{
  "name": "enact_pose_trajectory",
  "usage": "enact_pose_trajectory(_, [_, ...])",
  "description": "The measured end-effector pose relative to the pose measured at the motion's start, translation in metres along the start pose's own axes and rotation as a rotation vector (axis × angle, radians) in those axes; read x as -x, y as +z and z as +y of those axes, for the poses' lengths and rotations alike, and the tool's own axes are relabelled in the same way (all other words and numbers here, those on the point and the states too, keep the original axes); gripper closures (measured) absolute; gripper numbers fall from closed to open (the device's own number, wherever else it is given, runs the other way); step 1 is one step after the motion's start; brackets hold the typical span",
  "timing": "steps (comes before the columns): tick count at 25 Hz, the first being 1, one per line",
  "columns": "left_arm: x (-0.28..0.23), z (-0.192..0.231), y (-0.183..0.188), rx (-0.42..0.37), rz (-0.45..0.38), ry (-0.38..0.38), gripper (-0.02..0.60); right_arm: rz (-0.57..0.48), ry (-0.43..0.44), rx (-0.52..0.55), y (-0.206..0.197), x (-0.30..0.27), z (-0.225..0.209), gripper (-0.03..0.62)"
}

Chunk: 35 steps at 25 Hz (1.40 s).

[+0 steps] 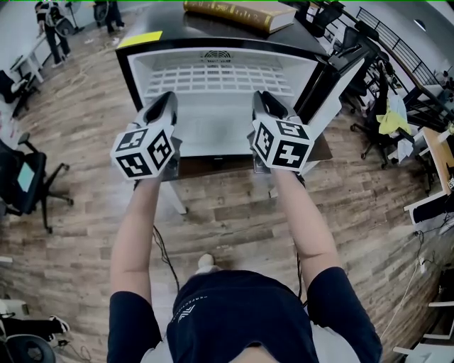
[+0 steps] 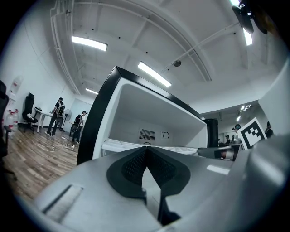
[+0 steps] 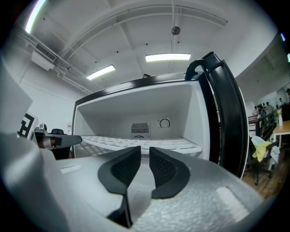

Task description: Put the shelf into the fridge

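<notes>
A small black fridge (image 1: 125, 65) stands open on a low table, its door (image 1: 332, 79) swung out to the right. The white wire shelf (image 1: 220, 78) lies level inside it, also in the left gripper view (image 2: 121, 146) and the right gripper view (image 3: 174, 144). Both grippers are held at the front of the opening and point level into it. My left gripper (image 1: 169, 101) (image 2: 146, 148) is shut, its pads meeting at the tips with nothing seen between them. My right gripper (image 1: 264, 101) (image 3: 144, 150) shows a narrow gap between its pads, with nothing in it, just short of the shelf's front edge.
A thick book (image 1: 237, 13) and a yellow note (image 1: 140, 39) lie on top of the fridge. An office chair (image 1: 28, 177) stands at the left; more chairs and desks (image 1: 397, 120) crowd the right. People (image 1: 53, 25) stand far back left. Wooden floor lies all round.
</notes>
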<state>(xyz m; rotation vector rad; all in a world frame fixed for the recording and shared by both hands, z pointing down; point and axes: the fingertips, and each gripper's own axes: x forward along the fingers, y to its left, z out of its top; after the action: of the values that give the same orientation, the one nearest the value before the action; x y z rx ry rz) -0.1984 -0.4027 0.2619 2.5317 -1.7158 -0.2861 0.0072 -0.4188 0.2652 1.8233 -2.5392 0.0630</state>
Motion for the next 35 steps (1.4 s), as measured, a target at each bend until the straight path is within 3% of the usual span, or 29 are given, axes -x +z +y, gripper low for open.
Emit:
enact_pose_trajectory(6, [-0.002, -0.005, -0.001, -0.014, 0.005, -0.015, 0.549, 0.000, 0.011, 0.028, -0.001, -0.001, 0.000, 0.526])
enact_pose_trajectory(9, [0.002, -0.011, 0.002, 0.008, 0.004, -0.023, 0.500, -0.003, 0.039, -0.001, -0.001, 0.003, 0.003, 0.516])
enact_pose_trajectory(16, [0.026, -0.019, 0.011, 0.035, -0.043, -0.014, 0.506, -0.033, 0.099, -0.014, 0.001, 0.029, 0.016, 0.522])
enact_pose_trajectory(22, [0.048, -0.031, 0.005, -0.016, -0.026, -0.008, 0.515, -0.044, 0.111, -0.027, -0.002, 0.054, 0.017, 0.546])
enact_pose_trajectory(31, [0.075, -0.052, -0.001, -0.010, -0.012, -0.035, 0.528, -0.041, 0.113, -0.059, -0.018, 0.083, 0.014, 0.577])
enact_pose_trajectory(35, [0.084, -0.053, -0.008, -0.033, 0.004, -0.014, 0.532, -0.037, 0.116, -0.061, -0.024, 0.093, 0.014, 0.579])
